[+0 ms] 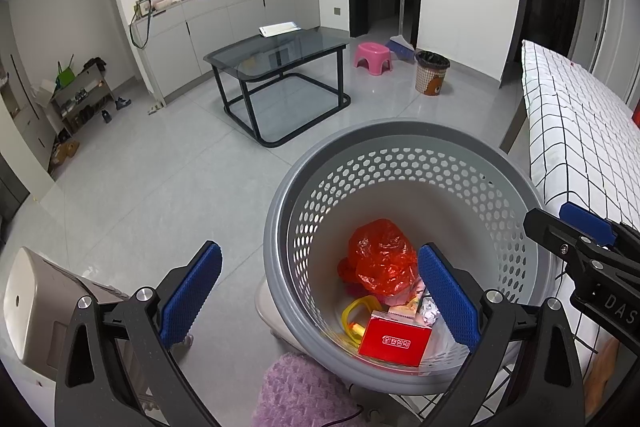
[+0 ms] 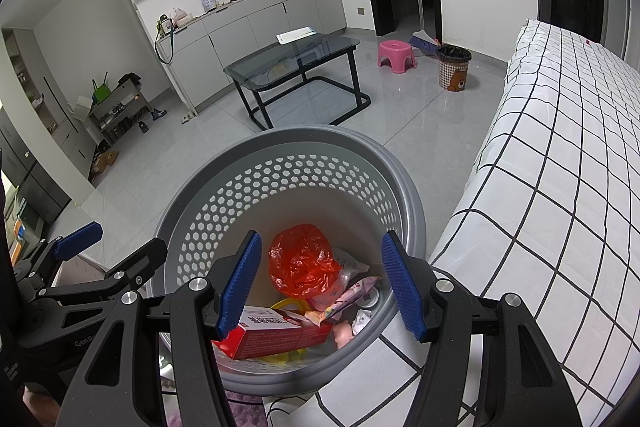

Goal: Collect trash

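A grey perforated basket stands on the floor beside the bed. It holds a crumpled red plastic bag, a red box, a yellow plastic piece and several wrappers. My left gripper is open over the basket's near left rim, one pad outside the rim and one over the inside. My right gripper hangs open above the basket's mouth with nothing between its pads. Each gripper shows at the edge of the other's view.
A bed with a black-and-white checked sheet runs along the right. Farther off stand a glass coffee table, a pink stool and a small bear-print bin. A purple fluffy mat and a beige appliance lie close by.
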### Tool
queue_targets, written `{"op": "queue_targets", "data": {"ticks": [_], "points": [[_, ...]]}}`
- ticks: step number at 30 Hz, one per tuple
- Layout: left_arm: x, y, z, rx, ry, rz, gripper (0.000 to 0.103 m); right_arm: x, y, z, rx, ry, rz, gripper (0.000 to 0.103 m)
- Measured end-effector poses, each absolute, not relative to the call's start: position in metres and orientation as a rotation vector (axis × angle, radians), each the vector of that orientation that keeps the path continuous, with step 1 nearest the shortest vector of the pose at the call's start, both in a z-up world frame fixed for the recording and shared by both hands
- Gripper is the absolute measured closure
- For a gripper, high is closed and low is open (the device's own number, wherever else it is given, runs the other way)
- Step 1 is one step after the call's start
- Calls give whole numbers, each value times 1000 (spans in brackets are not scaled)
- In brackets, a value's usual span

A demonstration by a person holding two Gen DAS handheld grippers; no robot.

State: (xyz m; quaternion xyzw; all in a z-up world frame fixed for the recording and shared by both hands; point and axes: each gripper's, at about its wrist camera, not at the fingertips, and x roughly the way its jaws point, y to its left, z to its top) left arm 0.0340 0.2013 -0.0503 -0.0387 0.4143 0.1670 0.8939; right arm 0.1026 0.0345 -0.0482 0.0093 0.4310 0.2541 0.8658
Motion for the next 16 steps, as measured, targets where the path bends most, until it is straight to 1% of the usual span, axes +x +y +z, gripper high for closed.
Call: {"op": "queue_targets", "data": {"ticks": [16], "points": [[33,205,-52,-91,866,349,6,103,34,-48,19,902,532,43]]}}
